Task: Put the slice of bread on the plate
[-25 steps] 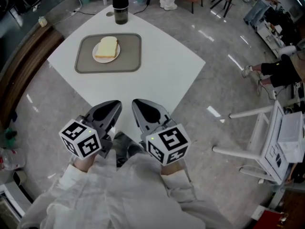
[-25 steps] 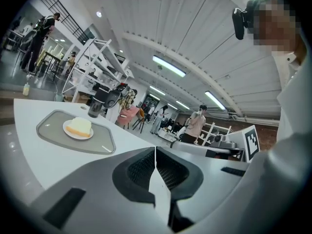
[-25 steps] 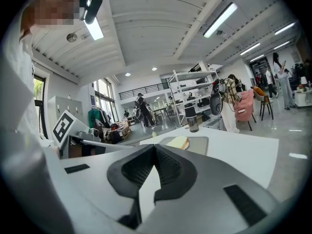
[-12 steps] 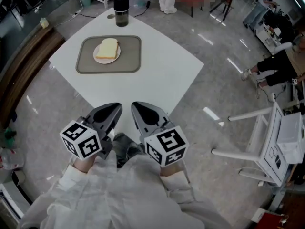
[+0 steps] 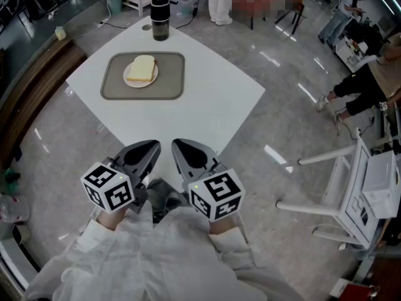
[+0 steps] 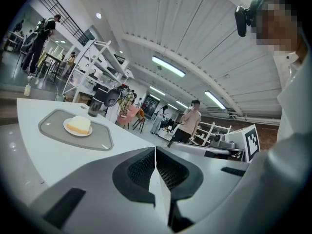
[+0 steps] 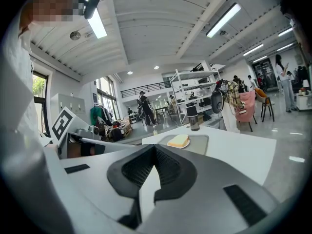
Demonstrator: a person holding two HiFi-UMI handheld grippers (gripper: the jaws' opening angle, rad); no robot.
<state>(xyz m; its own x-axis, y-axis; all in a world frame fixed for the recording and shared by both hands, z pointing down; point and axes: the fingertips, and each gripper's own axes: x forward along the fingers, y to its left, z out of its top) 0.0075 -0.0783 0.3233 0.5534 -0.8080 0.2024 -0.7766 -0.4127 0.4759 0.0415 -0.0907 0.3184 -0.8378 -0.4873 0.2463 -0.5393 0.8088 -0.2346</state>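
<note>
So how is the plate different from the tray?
The plate is round and white; the tray is a grey rectangle with rounded corners. The tray is bigger, and the plate sits inside it, towards one end. The plate holds the bread, while the tray holds the plate. Both lie flat on the white table.

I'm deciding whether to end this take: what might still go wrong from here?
The pale slice of bread already lies on the small white plate, towards one side of it; any nudge might slide it onto the grey tray. The black tumbler stands near the white table's far corner, so a reach past the tray may topple it.
</note>
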